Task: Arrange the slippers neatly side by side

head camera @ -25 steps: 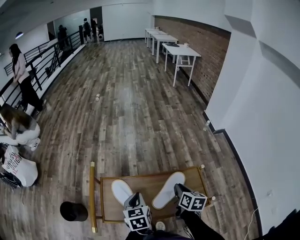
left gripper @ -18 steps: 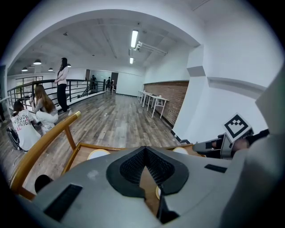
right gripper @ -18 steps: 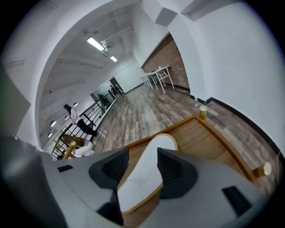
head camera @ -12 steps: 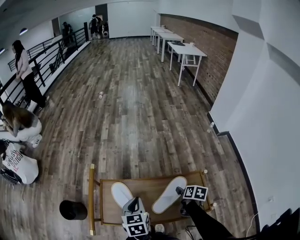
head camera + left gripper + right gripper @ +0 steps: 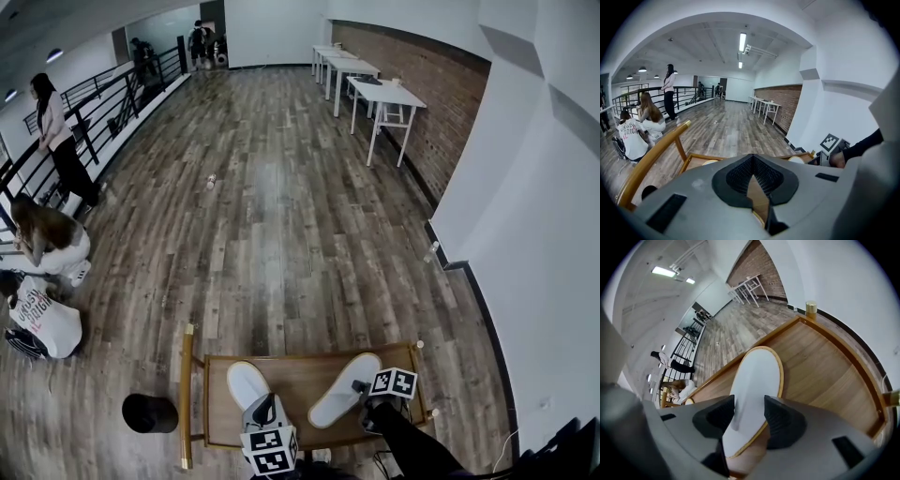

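Right gripper view: the right slipper (image 5: 757,380) lies on the tray (image 5: 825,371), toe toward one o'clock, heel between the spread, just-opened jaws of the right gripper (image 5: 750,405). The left slipper (image 5: 246,382) sits at nine o'clock. The left gripper (image 5: 752,177) looks pressed together, empty. An off-centre pinch could swing the toe wider.

The right claw (image 5: 749,414) sank, jaws just opened, seemingly astride the right slipper (image 5: 759,376).

Slipper (image 5: 757,390): matt white cloth, tan edging. Tray (image 5: 298,370): smooth satin-finished wood. Floor (image 5: 281,225) at 12 o'clock: matt, grainy wood planks. Wall (image 5: 412,103) at 1 o'clock: rough brick.
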`<move>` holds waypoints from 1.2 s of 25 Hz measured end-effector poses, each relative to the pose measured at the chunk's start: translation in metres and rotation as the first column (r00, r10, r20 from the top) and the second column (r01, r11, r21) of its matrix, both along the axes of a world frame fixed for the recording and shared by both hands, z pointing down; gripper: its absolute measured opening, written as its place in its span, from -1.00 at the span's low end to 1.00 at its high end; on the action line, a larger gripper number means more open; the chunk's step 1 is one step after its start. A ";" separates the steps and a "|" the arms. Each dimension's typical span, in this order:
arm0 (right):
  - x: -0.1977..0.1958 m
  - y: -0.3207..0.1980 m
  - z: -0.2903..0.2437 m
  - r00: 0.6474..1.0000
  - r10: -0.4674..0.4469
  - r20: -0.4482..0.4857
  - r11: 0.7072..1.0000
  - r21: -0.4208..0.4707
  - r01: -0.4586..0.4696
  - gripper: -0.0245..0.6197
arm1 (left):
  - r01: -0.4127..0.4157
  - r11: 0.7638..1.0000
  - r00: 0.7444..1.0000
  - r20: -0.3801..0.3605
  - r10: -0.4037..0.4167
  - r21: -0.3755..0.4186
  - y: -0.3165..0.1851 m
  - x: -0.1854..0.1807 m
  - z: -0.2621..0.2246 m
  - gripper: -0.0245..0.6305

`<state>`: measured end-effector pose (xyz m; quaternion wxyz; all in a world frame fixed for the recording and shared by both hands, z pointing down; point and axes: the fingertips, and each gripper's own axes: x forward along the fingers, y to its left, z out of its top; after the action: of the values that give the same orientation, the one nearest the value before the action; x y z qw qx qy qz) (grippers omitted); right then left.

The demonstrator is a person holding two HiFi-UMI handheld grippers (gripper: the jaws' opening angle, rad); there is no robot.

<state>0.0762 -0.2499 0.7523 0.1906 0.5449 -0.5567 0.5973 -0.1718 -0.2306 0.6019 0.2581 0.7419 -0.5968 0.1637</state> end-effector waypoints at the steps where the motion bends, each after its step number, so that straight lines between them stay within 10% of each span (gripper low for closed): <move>1: 0.001 0.002 0.002 1.000 -0.005 -0.007 1.000 -0.010 0.005 -0.31 | 0.003 1.000 1.000 0.000 -0.003 0.001 0.000 -0.001 0.000 -0.93; 6: 0.001 0.005 0.003 0.997 -0.057 -0.056 0.998 -0.032 0.055 -0.85 | 0.019 1.000 1.000 0.004 -0.019 -0.005 0.002 -0.007 0.002 -0.93; 13: -0.020 0.003 -0.008 0.973 -0.225 -0.051 0.974 -0.031 0.223 -0.88 | 0.020 1.000 1.000 -0.008 -0.020 0.005 -0.004 -0.005 0.000 -0.93; 30: -0.080 -0.001 -0.009 0.802 -0.597 -0.017 0.798 -0.111 0.592 -0.88 | 0.049 0.999 0.999 -0.010 -0.049 -0.015 0.005 -0.023 0.006 -0.93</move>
<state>-0.0037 -0.2509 0.7432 0.4095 0.3477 -0.6639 0.5202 -0.1952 -0.2255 0.6082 0.2705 0.7262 -0.6121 0.1578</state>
